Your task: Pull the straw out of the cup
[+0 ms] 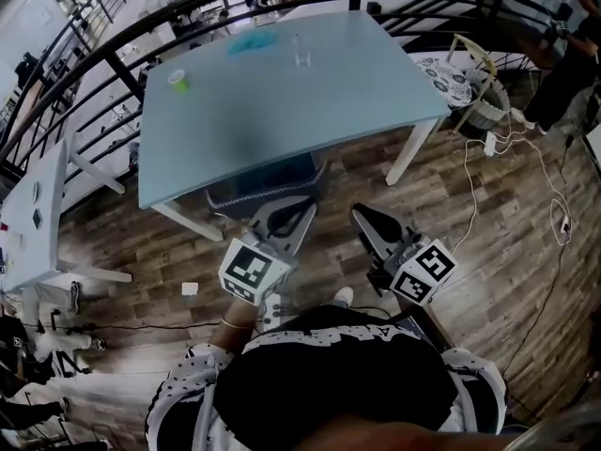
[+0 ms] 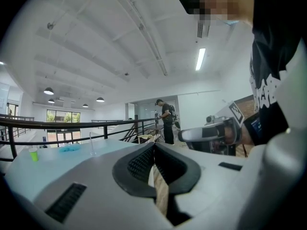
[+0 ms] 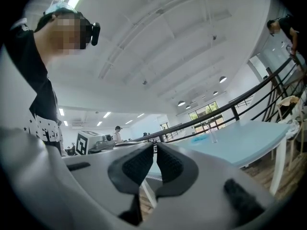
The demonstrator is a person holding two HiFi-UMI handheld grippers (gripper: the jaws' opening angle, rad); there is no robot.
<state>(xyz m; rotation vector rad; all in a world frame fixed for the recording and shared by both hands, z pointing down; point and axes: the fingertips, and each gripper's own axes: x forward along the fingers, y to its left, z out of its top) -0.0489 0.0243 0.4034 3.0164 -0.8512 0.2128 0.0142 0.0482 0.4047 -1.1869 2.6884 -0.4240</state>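
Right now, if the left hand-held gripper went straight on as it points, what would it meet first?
Probably the near edge of the table; how high the left hand-held gripper sits is unclear.

From my end I count one green cup (image 1: 178, 81), one clear cup (image 1: 300, 53) and one cloth (image 1: 251, 42) on one tabletop (image 1: 282, 120), plus two grippers: left gripper (image 1: 302, 208), right gripper (image 1: 362, 214).

Table (image 1: 282, 111) top pale blue, smooth, matt, on white painted legs; on the table, a clear glossy cup (image 1: 301, 53) and a green cup (image 1: 178, 81) that looks plastic; under the table, brown wood-plank floor (image 1: 507, 280); behind the table, black metal railing (image 2: 72, 122); left gripper (image 2: 153, 145) and right gripper (image 3: 156, 145) smooth matt grey plastic, their pads (image 2: 139, 164) black, ribbed.
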